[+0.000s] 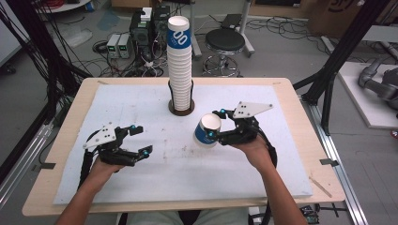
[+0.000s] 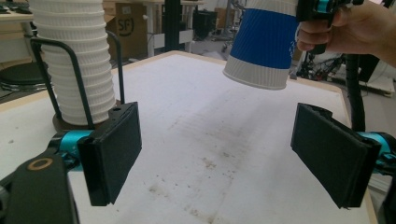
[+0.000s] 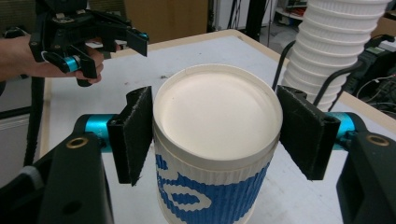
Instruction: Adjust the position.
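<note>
White padding covers the counter (image 1: 141,187), where the right gripper (image 1: 217,127) clamps a single blue-and-white cup (image 1: 207,130) lifted clear beside the tall cup stack (image 1: 180,70), apparently not yet added to it, while the left gripper (image 1: 140,139) waits open and empty.

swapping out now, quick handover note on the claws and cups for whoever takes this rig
Right claw: shut on one blue-and-white paper cup, held tilted above the table, apart from the stack.
Left claw: open, empty, low over the table's left side.
Cup stack: upright in its black wire holder at the far middle.
Done: one cup in hand.
Left: cannot tell whether it goes onto the stack or has come off it.
</note>
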Demonstrator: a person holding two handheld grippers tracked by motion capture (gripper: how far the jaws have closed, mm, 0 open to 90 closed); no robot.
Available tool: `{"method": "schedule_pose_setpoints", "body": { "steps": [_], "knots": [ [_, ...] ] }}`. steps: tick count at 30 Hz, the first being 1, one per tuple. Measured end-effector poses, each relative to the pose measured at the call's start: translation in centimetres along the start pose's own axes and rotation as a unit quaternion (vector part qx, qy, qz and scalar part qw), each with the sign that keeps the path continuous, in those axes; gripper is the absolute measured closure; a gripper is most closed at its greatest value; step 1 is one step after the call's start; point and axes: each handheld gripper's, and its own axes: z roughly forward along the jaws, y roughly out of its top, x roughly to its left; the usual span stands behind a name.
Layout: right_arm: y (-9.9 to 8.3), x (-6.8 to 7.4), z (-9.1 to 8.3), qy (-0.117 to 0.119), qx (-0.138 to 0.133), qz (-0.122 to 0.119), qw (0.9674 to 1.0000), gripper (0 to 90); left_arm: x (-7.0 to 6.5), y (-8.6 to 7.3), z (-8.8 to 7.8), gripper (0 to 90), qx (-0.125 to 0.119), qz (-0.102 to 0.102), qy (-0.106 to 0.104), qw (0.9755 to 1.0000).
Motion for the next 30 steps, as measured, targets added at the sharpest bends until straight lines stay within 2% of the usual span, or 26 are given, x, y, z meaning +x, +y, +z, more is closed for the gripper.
{"method": "schedule_pose_setpoints", "body": {
  "steps": [9, 16, 25, 30],
  "knots": [
    [1.2, 1.0, 0.7, 0.017, -0.001, -0.008, 0.9998, 31.5, -0.8, 0.8, 1.7, 16.3, -0.006, 0.007, -0.03, 0.9995],
    [2.1, 1.5, 1.4, 0.034, -0.001, -0.015, 0.9993, 31.5, -1.6, 1.4, 2.9, 15.6, -0.017, 0.01, -0.066, 0.9976],
    [2.2, 1.6, 2.0, 0.061, -0.001, -0.013, 0.9981, 31.6, -2.1, 1.8, 5.2, 15.2, -0.007, 0.023, -0.097, 0.995],
    [2.2, 2.1, 2.2, 0.08, -0.001, -0.012, 0.9967, 31.6, -2.5, 1.7, 6.2, 15.2, -0.002, 0.026, -0.109, 0.9937]
  ]
}}
